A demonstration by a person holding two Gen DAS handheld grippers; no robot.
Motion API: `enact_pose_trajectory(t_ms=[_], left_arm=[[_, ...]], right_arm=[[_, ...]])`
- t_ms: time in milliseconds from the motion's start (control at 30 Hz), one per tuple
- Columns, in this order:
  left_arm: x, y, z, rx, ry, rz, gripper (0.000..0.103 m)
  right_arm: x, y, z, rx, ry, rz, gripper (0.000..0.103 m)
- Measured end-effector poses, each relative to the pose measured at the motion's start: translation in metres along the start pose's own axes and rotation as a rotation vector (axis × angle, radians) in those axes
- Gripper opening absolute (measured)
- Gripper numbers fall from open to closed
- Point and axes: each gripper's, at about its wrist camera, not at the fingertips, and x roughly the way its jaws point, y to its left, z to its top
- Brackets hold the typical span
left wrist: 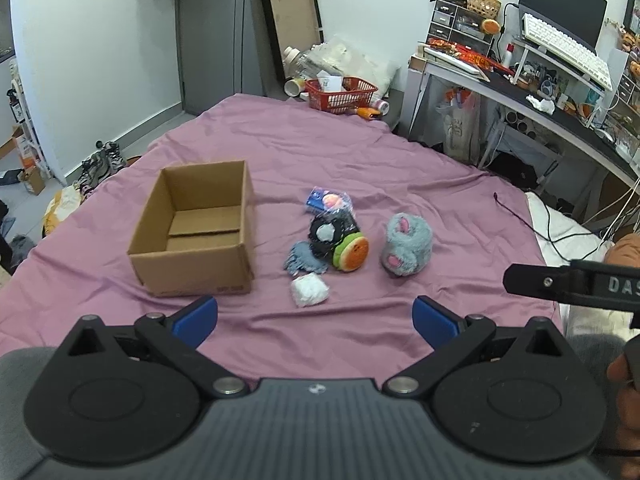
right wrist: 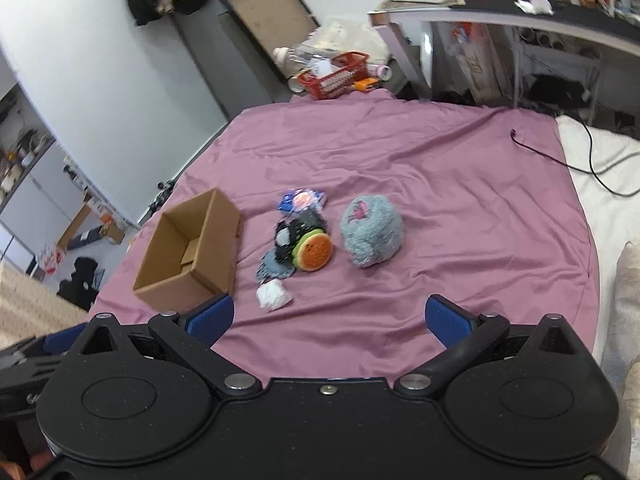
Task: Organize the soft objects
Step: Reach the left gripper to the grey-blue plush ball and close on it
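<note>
A wide bed covered with a mauve sheet (left wrist: 360,152) is carrying everything. An open brown cardboard box (left wrist: 196,228) is standing on its left part. To the right, a fluffy grey plush ball (left wrist: 406,246) is lying apart from a burger-shaped plush (left wrist: 352,254) and a small white soft bundle (left wrist: 309,290). The left gripper (left wrist: 316,316) and the right gripper (right wrist: 328,320) are both hovering with fingers spread wide, holding nothing.

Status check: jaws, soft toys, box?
Left gripper and right gripper open, empty. Soft toys on bedsheet, cardboard box empty. Nothing blocking.
</note>
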Motion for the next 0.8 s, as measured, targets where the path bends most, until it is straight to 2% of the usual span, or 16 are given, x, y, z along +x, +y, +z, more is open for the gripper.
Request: enact_pose_trajectory(t_ms=[300, 467, 700, 800], left_arm=[[0.031, -0.014, 0.016, -0.024, -0.014, -0.032, 0.101], [0.050, -0.026, 0.026, -0.023, -0.024, -0.048, 0.098], [0.087, -0.038, 0.041, -0.059, -0.015, -0.088, 0.080], [0.106, -0.041, 0.048, -0.082, 0.010, -0.107, 0.072]], right_arm=[[0.027, -0.032, 0.019, 0.102, -0.022, 0.016, 0.101], [0.050, -0.051, 0.027, 0.190, -0.006, 0.036, 0.086], [0.087, -0.075, 0.040, 0.310, 0.026, 0.057, 0.074], [0.101, -0.082, 0.045, 0.347, 0.046, 0.055, 0.073]])
